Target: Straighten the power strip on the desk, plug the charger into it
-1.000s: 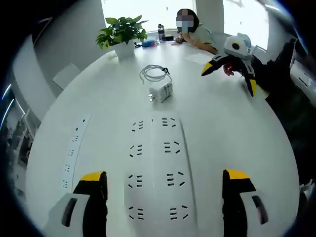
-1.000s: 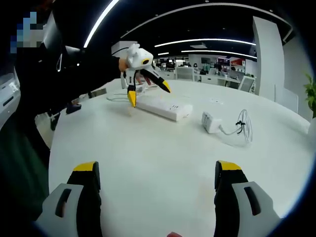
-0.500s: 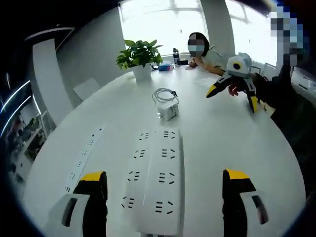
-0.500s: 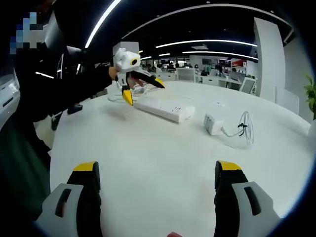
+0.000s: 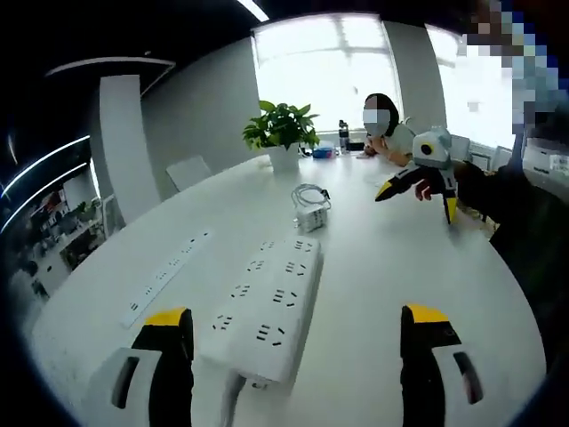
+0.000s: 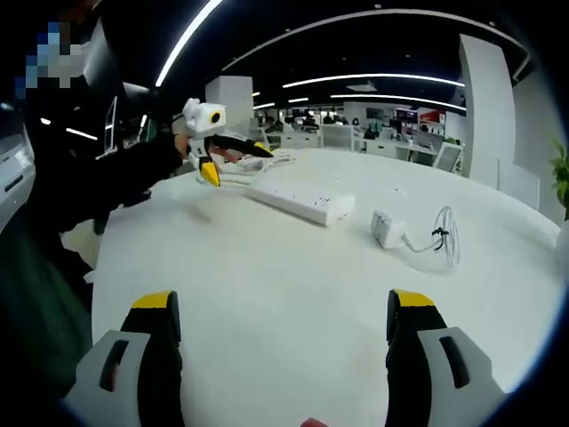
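The left gripper (image 5: 298,342) has its jaws spread wide, holding nothing, above the near end of the white power strip (image 5: 266,305), which lies flat on the round white desk (image 5: 400,258). The white charger (image 5: 310,217), its cable coiled (image 5: 311,193), rests just beyond the strip's far end. The right gripper (image 6: 283,342) is also spread wide and empty. A potted plant (image 5: 284,135) stands in a white pot. A slim power strip (image 5: 167,273) lies alongside. No legible writing.

A big round white table (image 5: 391,294) holds a wide white power strip (image 5: 267,307), a long thin white strip (image 5: 167,274), a small white charger (image 5: 310,217) with coiled cord, and a potted green plant (image 5: 283,135).
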Motion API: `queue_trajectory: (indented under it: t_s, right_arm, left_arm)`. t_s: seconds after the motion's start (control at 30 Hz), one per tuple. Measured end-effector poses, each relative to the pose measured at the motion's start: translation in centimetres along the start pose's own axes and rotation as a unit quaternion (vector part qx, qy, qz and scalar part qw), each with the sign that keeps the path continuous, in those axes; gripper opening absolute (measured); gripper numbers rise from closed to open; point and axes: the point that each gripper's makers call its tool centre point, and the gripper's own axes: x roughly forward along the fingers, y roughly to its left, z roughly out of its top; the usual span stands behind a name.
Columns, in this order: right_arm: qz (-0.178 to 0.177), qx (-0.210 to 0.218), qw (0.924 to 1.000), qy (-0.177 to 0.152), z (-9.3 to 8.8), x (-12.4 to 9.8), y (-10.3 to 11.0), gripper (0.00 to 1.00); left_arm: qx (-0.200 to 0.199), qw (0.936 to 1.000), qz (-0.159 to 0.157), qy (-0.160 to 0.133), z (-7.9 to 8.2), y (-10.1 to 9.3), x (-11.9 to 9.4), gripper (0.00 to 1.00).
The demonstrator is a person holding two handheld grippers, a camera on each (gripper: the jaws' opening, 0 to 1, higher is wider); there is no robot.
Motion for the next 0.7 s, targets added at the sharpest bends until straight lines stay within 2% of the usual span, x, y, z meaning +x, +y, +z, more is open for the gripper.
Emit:
queue_trajectory:
  t_s: [0.43, 0.7]
  right_arm:
    - [0.001, -0.006, 1.0000, -0.003, 0.5, 0.0, 0.4, 0.97]
    - [0.004, -0.011, 0.9999, -0.005, 0.9, 0.1, 0.5, 0.97]
  left_arm:
    - [-0.011, 0.9998, 0.012, -0.009, -1.2, -2.6, -2.4, 0.99]
    - [-0.022, 0.9988, 0.042, -0.014, -1.8, -2.9, -3.6, 1.00]
